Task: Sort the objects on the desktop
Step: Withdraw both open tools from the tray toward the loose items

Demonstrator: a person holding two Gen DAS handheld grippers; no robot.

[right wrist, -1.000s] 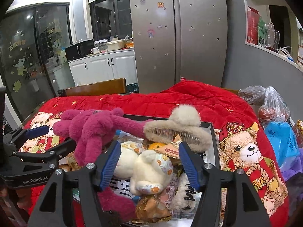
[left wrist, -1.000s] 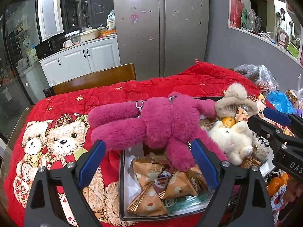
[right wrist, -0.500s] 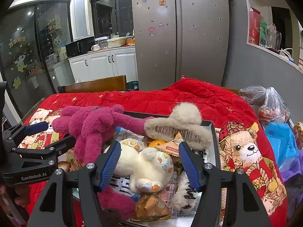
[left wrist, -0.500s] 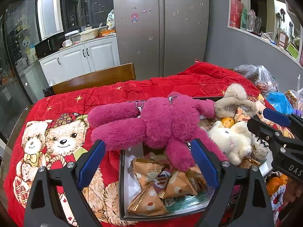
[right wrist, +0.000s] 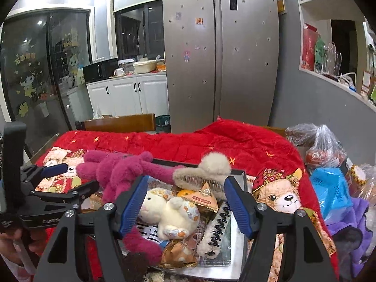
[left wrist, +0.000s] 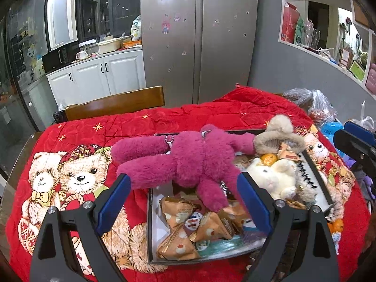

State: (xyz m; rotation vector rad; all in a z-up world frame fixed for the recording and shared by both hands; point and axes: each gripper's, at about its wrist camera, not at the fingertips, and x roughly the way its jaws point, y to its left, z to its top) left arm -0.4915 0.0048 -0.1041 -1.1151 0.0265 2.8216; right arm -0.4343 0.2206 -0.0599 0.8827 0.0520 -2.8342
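- Left gripper (left wrist: 183, 196) hovering spread wide, pinching nothing.
- Right gripper (right wrist: 184, 201) opening above white plush (right wrist: 174, 209), pads clear.
- Magenta plush (left wrist: 188, 162) sprawling across tray (left wrist: 150, 223) rim, covering snack packets (left wrist: 199, 225).
- Furry hair claw (right wrist: 202, 174) crowding far corner.

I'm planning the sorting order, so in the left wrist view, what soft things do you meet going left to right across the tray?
magenta plush toy → beige furry hair clip → white plush bunny
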